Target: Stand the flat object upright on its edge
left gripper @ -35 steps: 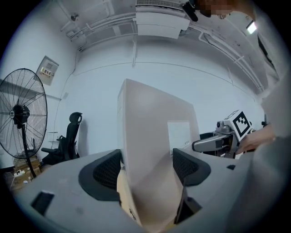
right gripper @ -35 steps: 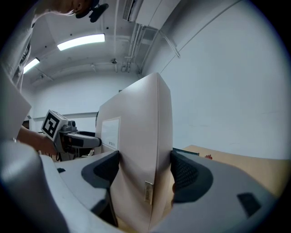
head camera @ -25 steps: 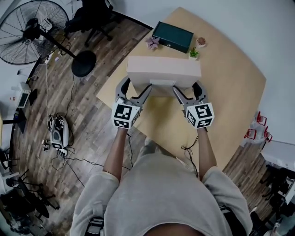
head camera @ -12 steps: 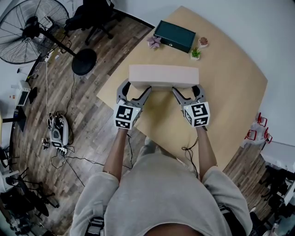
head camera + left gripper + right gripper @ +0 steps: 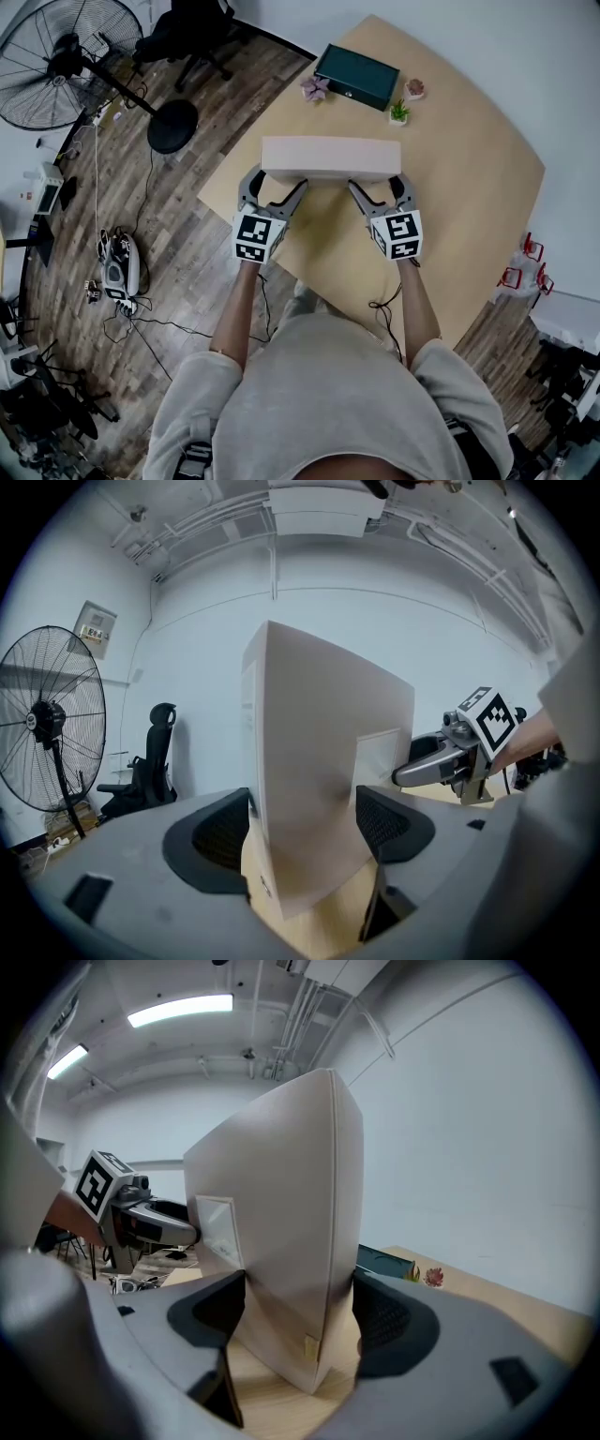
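Note:
The flat object is a beige cardboard box [image 5: 330, 157]. It stands upright on its long edge on the wooden table [image 5: 469, 187], and only its narrow top side shows from above. My left gripper [image 5: 273, 185] holds its lower left end and my right gripper [image 5: 377, 185] its lower right end. In the left gripper view the box [image 5: 319, 789] fills the gap between the jaws and meets both pads. The right gripper view shows the box [image 5: 281, 1241] the same way, its bottom corner just above the tabletop. A pale label [image 5: 217, 1227] sits on the face turned toward me.
A dark green case [image 5: 353, 77], a pink flower [image 5: 313, 87], a small green plant [image 5: 399, 112] and a small pink pot [image 5: 414, 88] stand at the table's far end. The table's left edge [image 5: 217, 192] is near my left gripper. A standing fan [image 5: 66, 56] and cables are on the floor.
The box leaned with its labelled face showing; it has swung upright, so only its top side shows. Both grippers stayed on it and barely shifted.

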